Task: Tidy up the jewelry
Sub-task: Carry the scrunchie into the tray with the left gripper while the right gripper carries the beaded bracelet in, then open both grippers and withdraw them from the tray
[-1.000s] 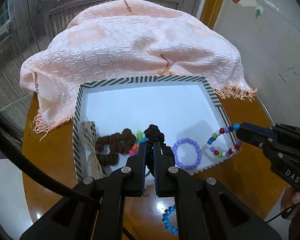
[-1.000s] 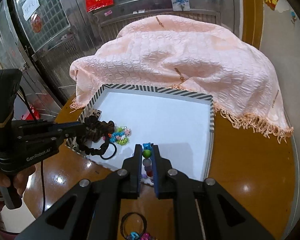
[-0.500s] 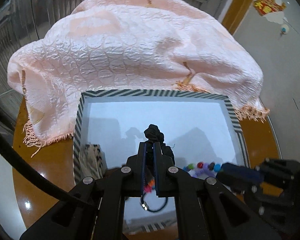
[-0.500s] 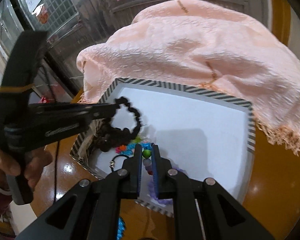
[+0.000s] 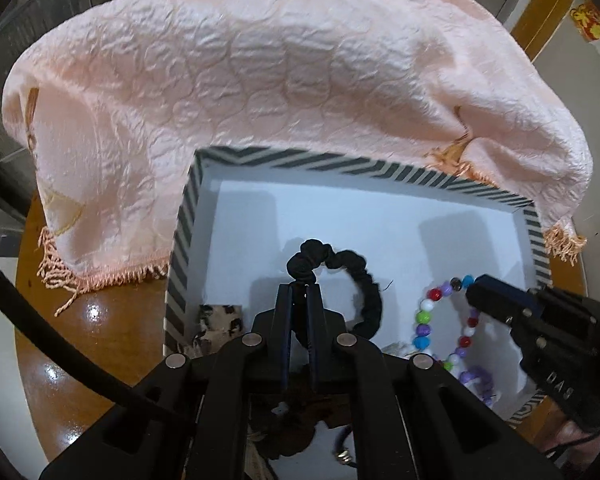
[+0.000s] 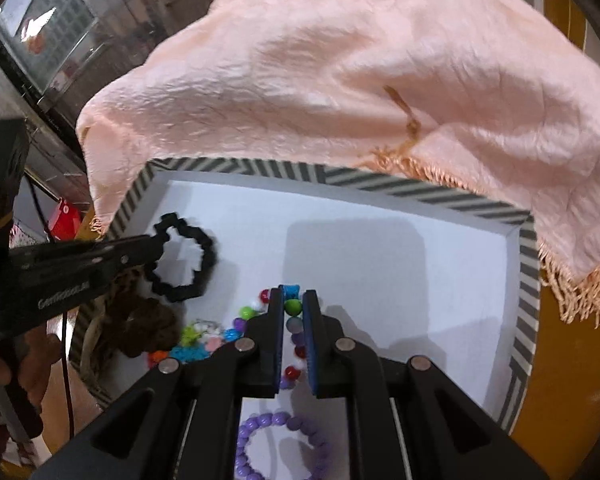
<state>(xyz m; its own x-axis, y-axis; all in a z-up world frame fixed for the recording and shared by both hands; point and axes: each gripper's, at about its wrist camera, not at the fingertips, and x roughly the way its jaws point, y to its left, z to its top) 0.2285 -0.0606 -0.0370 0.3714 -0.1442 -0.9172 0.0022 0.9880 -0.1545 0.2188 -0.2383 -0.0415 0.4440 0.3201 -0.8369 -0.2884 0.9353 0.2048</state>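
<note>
Over the striped box (image 5: 182, 240), both grippers have moved in from its near edge: the left gripper (image 5: 299, 300), jaws clamped on a black scrunchie (image 5: 364, 280), and the right gripper (image 6: 292, 308), jaws pinching a multicolored bead bracelet (image 5: 424, 320), probably lifted clear. Both await release. A purple bracelet (image 6: 276, 440) and brown scrunchie (image 6: 148, 328) crowd the near floor; the pink cloth (image 5: 260, 100) overhangs the far rim.

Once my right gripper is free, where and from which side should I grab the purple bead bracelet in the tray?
Grip the purple bead bracelet across one side of its ring, coming from above. It appears to lie flat on the tray floor as an open loop, so one finger could drop inside the ring and one outside. Its far arc is probably easiest, though the right gripper partly hides it.
</note>
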